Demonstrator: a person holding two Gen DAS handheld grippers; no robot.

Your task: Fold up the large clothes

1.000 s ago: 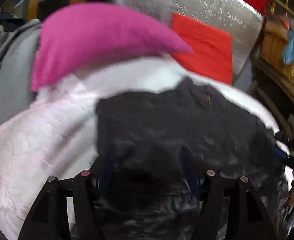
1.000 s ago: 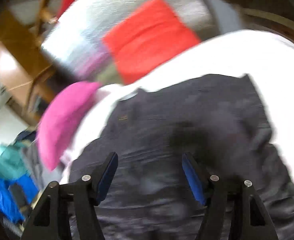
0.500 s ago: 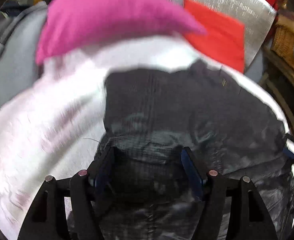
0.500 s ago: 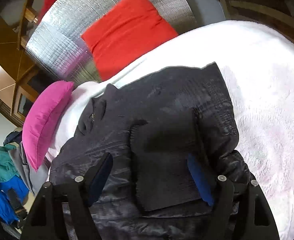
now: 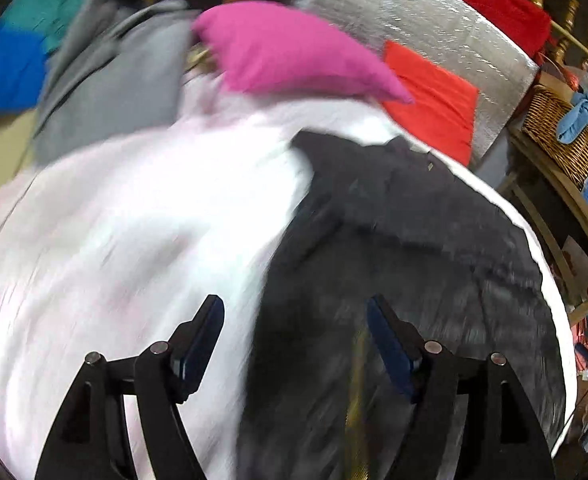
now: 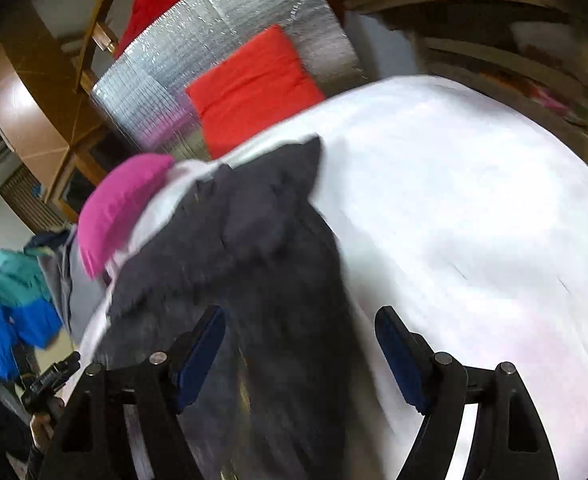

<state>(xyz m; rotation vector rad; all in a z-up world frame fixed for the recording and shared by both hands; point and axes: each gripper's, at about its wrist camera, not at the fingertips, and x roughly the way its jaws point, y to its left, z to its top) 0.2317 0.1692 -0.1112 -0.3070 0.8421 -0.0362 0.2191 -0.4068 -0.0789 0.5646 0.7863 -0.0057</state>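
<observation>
Dark jacket [image 5: 413, 248]: lying spread on white bed cover [image 5: 114, 240], near pink pillow [image 5: 294, 52]. Left gripper [image 5: 295, 340], right gripper [image 6: 298, 350]: fingers standing open, left's just widening, apparently gripping nothing; frames blurring.

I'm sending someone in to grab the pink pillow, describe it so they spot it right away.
Start at the white bedspread with the dark jacket spread on it. At its far end, before the silver foil panel, lies the pink pillow: long, plump, magenta, unlike the flat red cushion beside it.
</observation>
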